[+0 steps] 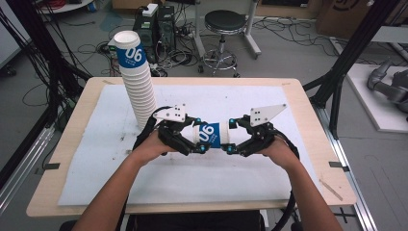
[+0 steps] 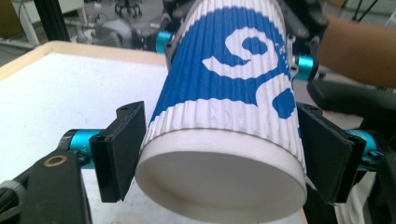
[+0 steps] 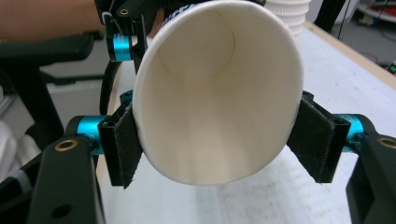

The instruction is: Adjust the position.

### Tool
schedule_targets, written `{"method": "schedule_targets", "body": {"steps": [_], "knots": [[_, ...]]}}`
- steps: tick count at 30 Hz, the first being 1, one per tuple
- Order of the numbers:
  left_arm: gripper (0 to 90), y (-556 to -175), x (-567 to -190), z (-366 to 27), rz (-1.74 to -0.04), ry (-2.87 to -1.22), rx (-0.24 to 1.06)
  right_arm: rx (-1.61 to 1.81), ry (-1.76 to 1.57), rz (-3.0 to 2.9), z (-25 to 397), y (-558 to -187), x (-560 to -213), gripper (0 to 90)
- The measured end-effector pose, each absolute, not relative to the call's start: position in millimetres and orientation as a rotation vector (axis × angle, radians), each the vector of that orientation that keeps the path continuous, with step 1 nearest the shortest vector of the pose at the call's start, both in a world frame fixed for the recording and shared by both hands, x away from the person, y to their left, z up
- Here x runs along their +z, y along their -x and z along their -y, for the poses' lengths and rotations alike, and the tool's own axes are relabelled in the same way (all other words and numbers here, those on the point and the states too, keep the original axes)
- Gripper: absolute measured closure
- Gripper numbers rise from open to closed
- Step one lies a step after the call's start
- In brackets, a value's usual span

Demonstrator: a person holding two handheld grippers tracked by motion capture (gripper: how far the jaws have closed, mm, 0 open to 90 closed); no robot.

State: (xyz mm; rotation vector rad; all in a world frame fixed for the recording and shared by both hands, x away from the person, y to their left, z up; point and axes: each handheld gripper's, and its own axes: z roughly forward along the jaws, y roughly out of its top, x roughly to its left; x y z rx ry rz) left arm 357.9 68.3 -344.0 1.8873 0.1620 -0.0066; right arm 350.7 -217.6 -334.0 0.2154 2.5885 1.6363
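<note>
Cup (image 1: pixel 210 135) (ribbed paper, blue print) is held on its side above the white mat (image 1: pixel 96 163), between the two grippers and just right of the tall cup stack (image 1: pixel 137 79).

1. Left gripper (image 1: pixel 195 139): jaws clamped on the cup's closed base end; in the left gripper view both pads (image 2: pixel 122 149) press the ribbed wall just above the bottom disc.
2. Right gripper (image 1: pixel 230 137): jaws clamped on the open rim end; in the right gripper view the mouth (image 3: pixel 219 88) looks squeezed slightly oval between the pads (image 3: pixel 125 144).

Judged step: passing the cup from one gripper to the other, or pulling nested cups apart; which cannot be told.

Procedure:
- Keep the squeeze at the rim light; thin paper there likely buckles
- Hold the base end firm, where the wall is stiffest
- Move both grippers along the cup's axis, without twisting
- Release one gripper only when the other grip is secure
- Keep clear of the stack; it leans and could topple
</note>
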Motion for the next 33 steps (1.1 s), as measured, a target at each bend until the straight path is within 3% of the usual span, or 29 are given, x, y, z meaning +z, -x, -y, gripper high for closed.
{"method": "schedule_targets", "body": {"steps": [7,9,18,23,33], "knots": [[27.3,-360,-347,-66,-0.137,-1.923,-0.03,1.53,-0.199,-2.655,217,-353,-327,26.4],[27.8,-360,-348,-66,-0.119,-1.921,-0.042,1.568,-0.223,-2.65,217,-353,-327,22.1],[28.6,-361,-360,-73,-0.186,-1.752,-0.051,1.921,-0.418,-2.397,223,-352,-325,18.8],[28.7,-362,-362,-78,-0.185,-1.726,-0.049,1.89,-0.451,-2.401,224,-354,-327,14.4],[28.5,-358,-360,-71,-0.171,-1.866,0.017,1.699,-0.316,-2.55,213,-356,-326,23.8]]}}
